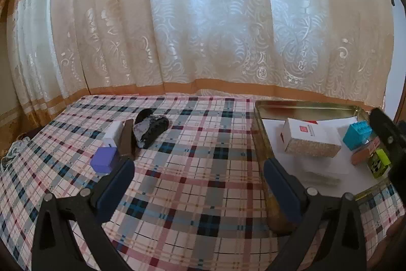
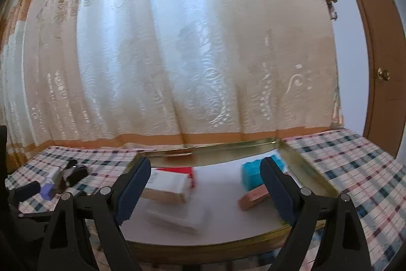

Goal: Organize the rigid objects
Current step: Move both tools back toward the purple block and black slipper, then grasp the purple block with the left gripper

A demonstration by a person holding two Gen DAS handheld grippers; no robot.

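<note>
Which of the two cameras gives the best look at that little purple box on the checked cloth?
The left wrist view: the purple box sits sharp and fairly near, just beyond the left tool's finger. In the right wrist view it is tiny and blurred at the far left edge.

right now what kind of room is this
Most likely a room in a home: a table under a checked tablecloth, a long patterned curtain behind it, and a wooden door with a brass knob to the right.
</note>
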